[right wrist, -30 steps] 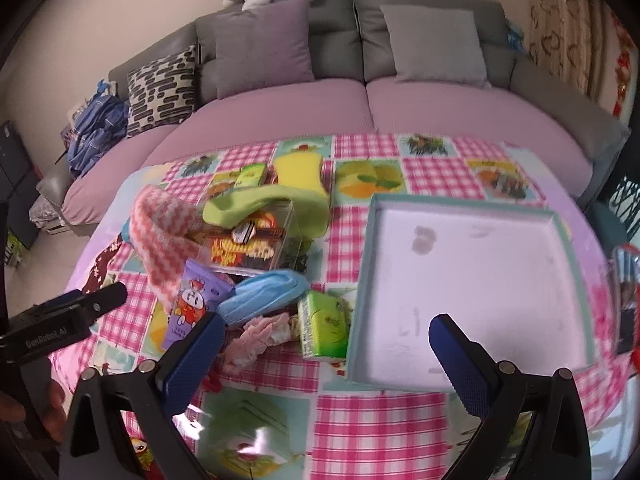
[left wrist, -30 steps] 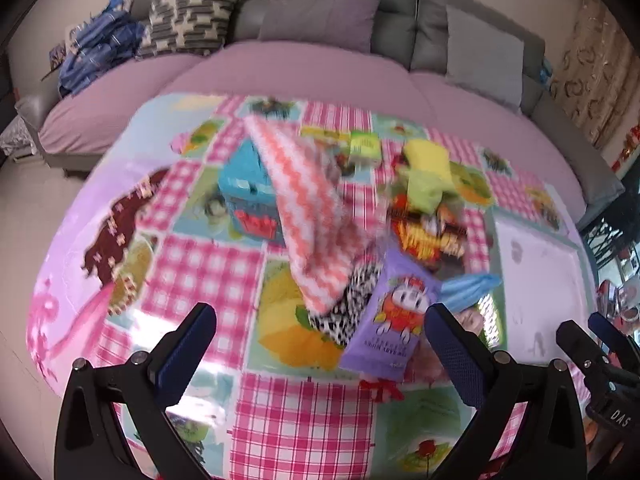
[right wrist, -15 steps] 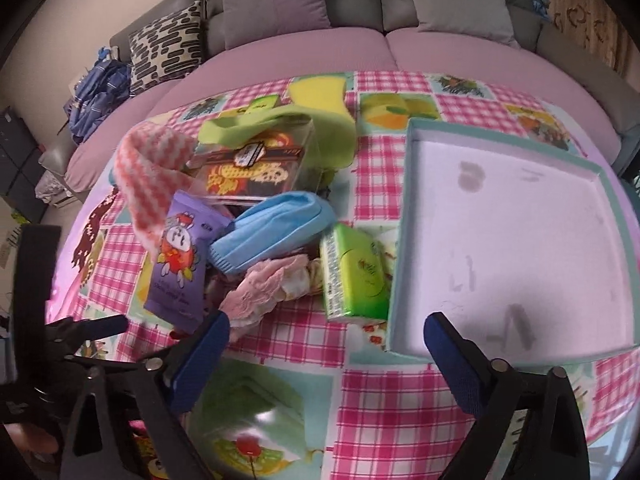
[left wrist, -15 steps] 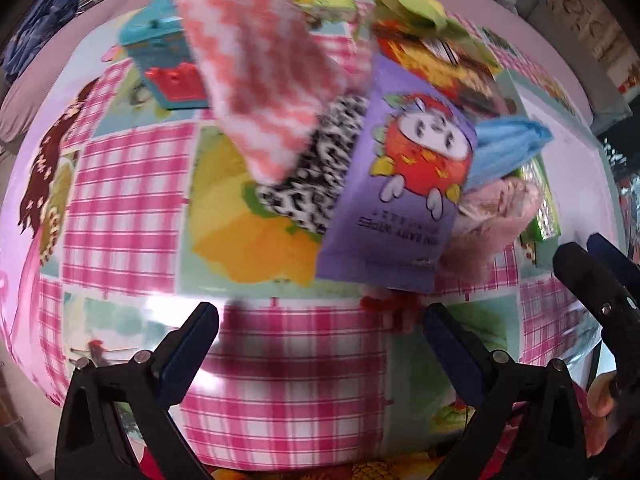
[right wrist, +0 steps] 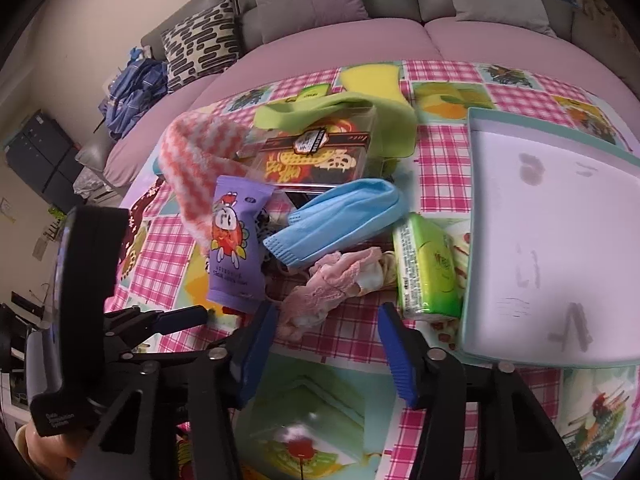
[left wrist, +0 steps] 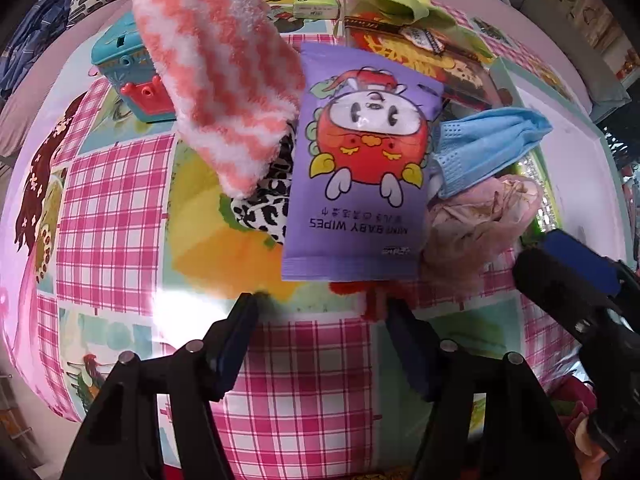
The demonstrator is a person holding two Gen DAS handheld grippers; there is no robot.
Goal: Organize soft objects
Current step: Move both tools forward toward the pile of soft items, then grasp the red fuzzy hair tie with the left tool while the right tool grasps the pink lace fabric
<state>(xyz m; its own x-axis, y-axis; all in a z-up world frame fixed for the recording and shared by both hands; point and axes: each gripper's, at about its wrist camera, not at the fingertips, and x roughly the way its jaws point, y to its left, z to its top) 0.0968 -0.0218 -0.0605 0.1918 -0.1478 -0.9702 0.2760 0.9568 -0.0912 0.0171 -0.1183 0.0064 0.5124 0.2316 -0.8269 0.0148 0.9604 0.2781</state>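
A pile of soft things lies on the checked tablecloth. A purple baby wipes pack (left wrist: 356, 176) (right wrist: 234, 248) lies over a black-and-white cloth (left wrist: 264, 200), beside a pink-and-white fuzzy sock (left wrist: 216, 76) (right wrist: 200, 160), a blue face mask (left wrist: 484, 148) (right wrist: 340, 216) and a pink lacy cloth (left wrist: 476, 228) (right wrist: 336, 284). My left gripper (left wrist: 320, 316) is open, its jaws partly closed, just short of the wipes pack's near edge. My right gripper (right wrist: 326, 320) is open, jaws either side of the pink cloth's near end. Both are empty.
A pale tray with a teal rim (right wrist: 540, 240) lies right of the pile. A green tissue pack (right wrist: 428, 268) lies against it. A clear box of red packaging (right wrist: 320, 152) under a green cloth (right wrist: 332, 108), a teal toy box (left wrist: 128, 76) and a sofa (right wrist: 320, 20) stand behind.
Both grippers have moved in low toward the pile and their jaws have narrowed. The left now faces the wipes pack, the right the pink cloth.
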